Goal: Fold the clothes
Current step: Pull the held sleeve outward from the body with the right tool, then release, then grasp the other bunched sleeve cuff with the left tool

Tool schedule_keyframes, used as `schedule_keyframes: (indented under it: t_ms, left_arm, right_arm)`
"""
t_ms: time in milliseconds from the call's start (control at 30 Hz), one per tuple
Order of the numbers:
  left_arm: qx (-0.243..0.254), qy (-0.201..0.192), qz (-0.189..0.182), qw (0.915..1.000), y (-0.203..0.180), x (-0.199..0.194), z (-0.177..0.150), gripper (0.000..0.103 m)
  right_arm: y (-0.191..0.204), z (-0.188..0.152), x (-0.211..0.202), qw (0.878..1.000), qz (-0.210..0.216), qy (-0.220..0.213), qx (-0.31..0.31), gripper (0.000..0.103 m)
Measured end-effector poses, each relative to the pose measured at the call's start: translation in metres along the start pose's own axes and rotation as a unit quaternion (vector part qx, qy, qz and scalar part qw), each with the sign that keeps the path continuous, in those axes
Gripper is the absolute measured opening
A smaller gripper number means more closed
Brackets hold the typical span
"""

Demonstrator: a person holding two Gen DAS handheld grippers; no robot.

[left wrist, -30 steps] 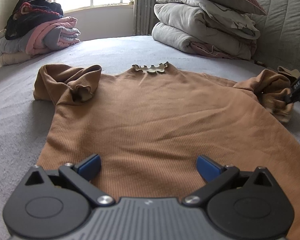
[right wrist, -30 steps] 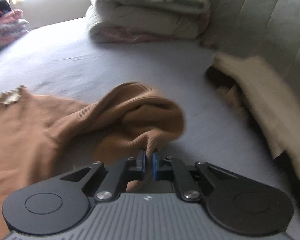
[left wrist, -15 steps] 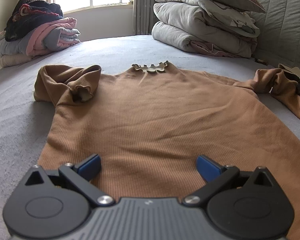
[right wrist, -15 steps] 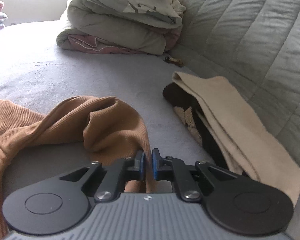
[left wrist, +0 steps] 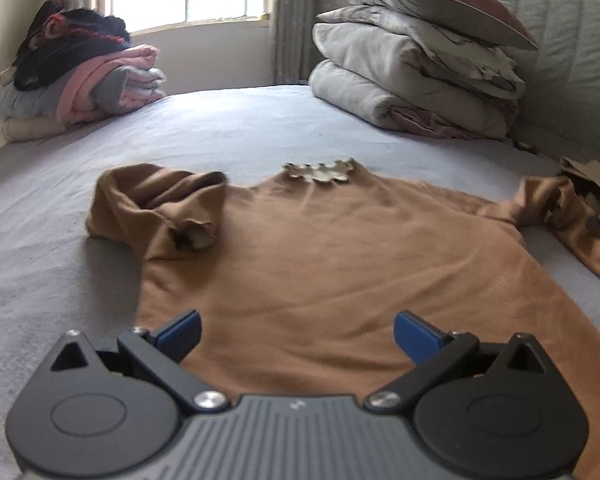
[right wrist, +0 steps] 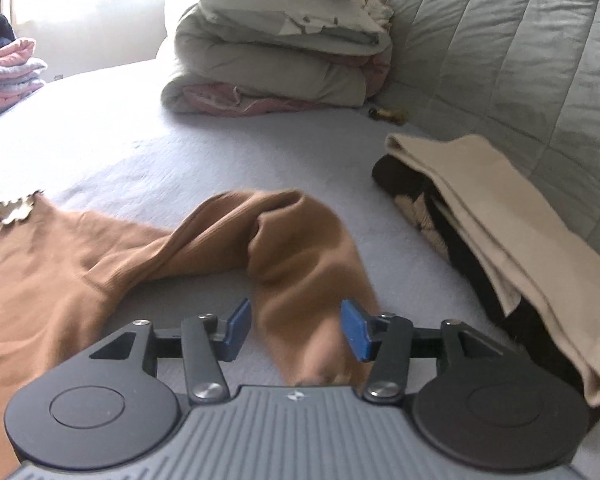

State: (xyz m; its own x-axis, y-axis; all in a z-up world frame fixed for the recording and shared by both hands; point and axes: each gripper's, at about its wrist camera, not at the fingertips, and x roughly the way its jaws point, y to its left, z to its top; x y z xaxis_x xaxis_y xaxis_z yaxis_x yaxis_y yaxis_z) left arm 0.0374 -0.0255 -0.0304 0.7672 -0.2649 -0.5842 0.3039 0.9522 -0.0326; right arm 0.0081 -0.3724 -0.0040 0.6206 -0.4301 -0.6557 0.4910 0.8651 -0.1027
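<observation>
A brown ribbed sweater (left wrist: 332, 264) lies flat on the grey bed, its scalloped collar (left wrist: 320, 171) at the far side. One sleeve (left wrist: 160, 204) is folded in at the left. The other sleeve (right wrist: 300, 248) lies bunched at the right. My left gripper (left wrist: 296, 334) hovers open above the sweater's near hem, nothing between its pads. The jaws of my right gripper (right wrist: 296, 328) are opening, and the sleeve's cuff end lies loose between the blue pads, which do not press on it.
Folded duvets and a pillow (left wrist: 412, 68) are stacked by the quilted headboard (right wrist: 520, 48). A pile of folded clothes (left wrist: 80, 80) sits at the far left under the window. A beige and dark brown garment (right wrist: 480, 232) lies right of the sleeve.
My right gripper has let go of the sleeve, its jaws spreading from shut to half open. The sleeve was carried outward to the right and now lies on the bed. The left gripper rose slightly.
</observation>
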Motion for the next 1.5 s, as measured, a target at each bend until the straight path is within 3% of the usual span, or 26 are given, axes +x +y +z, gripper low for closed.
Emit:
schedule_keyframes:
  t_ms: [200, 333, 633, 800, 1233, 1500]
  left_arm:
    - [-0.031, 0.001, 0.015, 0.9994, 0.025, -0.011, 0.017, 0.103]
    - [-0.023, 0.001, 0.032, 0.9992, 0.04, -0.021, 0.024, 0.103]
    - [0.007, -0.016, 0.069, 0.9974, 0.07, -0.047, 0.032, 0.103]
    - [-0.02, -0.017, 0.083, 0.9962, 0.09, -0.047, 0.035, 0.103]
    - [-0.083, -0.02, 0.087, 0.9925, 0.114, -0.036, 0.037, 0.103]
    - [-0.14, -0.009, 0.082, 0.9867, 0.139, 0.007, 0.04, 0.103]
  right_arm:
    - [0.025, -0.003, -0.031, 0.999, 0.019, 0.018, -0.024, 0.056]
    - [0.047, -0.002, -0.056, 0.999, 0.03, 0.033, -0.029, 0.057]
    - [0.108, 0.012, -0.099, 0.988, 0.116, 0.056, 0.084, 0.062]
    - [0.157, 0.018, -0.105, 0.978, 0.156, 0.075, 0.119, 0.063]
    - [0.241, -0.008, -0.055, 0.976, 0.205, 0.053, 0.055, 0.064]
    - [0.266, -0.02, -0.033, 0.968, 0.237, 0.077, -0.029, 0.064]
